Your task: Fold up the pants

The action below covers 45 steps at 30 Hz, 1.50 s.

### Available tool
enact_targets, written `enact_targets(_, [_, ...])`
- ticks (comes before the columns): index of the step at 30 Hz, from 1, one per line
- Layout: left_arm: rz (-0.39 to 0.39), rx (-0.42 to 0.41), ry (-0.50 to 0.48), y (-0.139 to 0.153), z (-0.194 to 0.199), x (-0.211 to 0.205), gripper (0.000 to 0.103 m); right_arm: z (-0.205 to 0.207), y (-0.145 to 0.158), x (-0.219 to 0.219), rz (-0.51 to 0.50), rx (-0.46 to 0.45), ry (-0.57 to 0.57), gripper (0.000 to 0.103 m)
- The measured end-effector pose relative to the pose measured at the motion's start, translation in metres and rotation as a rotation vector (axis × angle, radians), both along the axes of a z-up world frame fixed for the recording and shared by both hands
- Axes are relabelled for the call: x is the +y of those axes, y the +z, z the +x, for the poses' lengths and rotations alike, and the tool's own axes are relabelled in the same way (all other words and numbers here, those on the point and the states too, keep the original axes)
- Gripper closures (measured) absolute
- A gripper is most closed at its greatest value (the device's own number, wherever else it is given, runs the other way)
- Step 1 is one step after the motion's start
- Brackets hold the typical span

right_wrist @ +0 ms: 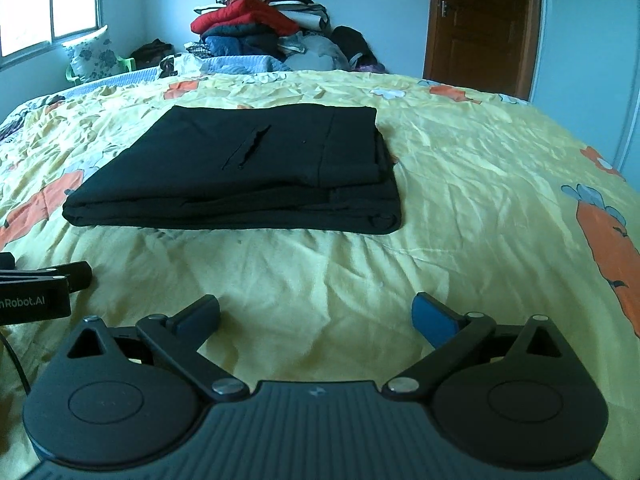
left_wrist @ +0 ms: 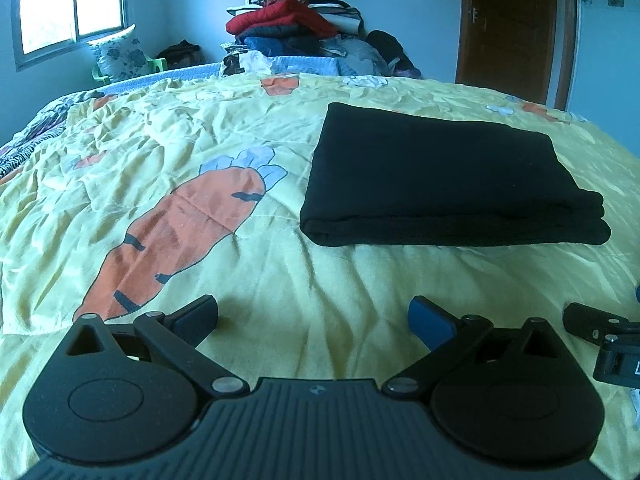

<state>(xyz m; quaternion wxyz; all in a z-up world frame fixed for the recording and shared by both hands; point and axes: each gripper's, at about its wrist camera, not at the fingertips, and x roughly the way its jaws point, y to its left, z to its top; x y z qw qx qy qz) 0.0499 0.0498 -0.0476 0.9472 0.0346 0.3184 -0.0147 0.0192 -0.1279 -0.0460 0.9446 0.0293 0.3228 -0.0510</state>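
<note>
- Black pants (right_wrist: 240,172) lie on the yellow carrot-print bedspread (right_wrist: 480,184) as a compact, layered rectangle; edges stacked fairly square, a pocket slit showing on the top face.
- Judgement: the folding looks essentially done. No loose leg or waistband trails out in either view. What may remain is only a tidy-up of the near right corner, where the lower layers stick out slightly past the top one (minor, could be left as is).
- Left gripper (left_wrist: 314,318): jaws spread wide, nothing between them, low over bare bedspread. Pants sit ahead and to its right, apart from the fingertips.
- Right gripper (right_wrist: 316,316): likewise wide and empty. Pants sit ahead and to its left, clear of the fingers, with a strip of bedspread between.
- So the bundle lies forward of, and roughly between, the two tools; neither touches it.
- Each gripper's edge shows in the other's view, so they sit side by side, near each other.
- Background: heap of clothes (right_wrist: 260,28) past the far edge of the bed, not involved.
</note>
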Motion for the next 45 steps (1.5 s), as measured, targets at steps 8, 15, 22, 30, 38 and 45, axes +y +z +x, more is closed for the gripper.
enact_targets(8, [0.044,-0.023,0.006,0.0,-0.003,-0.006,0.0,0.0,0.0,0.0,0.0,-0.002,-0.003,0.0])
enact_targets(15, [0.067,-0.034,0.008,0.0,-0.004,-0.008,0.0,0.0,0.0,0.0,-0.001,-0.001,-0.002,0.0])
enact_targets(22, [0.019,-0.014,0.008,-0.001,-0.001,-0.002,0.0,0.0,0.0,0.001,-0.002,-0.002,-0.002,0.0])
enact_targets(30, [0.005,-0.007,0.017,-0.001,-0.001,-0.001,0.0,0.0,0.0,0.001,-0.002,-0.002,-0.002,0.0])
enact_targets(38, [-0.008,-0.002,0.021,-0.002,-0.001,0.001,0.0,0.0,0.0,0.001,-0.001,-0.002,-0.002,0.0])
enact_targets(45, [-0.008,-0.002,0.026,-0.002,-0.001,0.001,0.0,0.0,0.0,0.001,0.0,-0.002,-0.003,0.0])
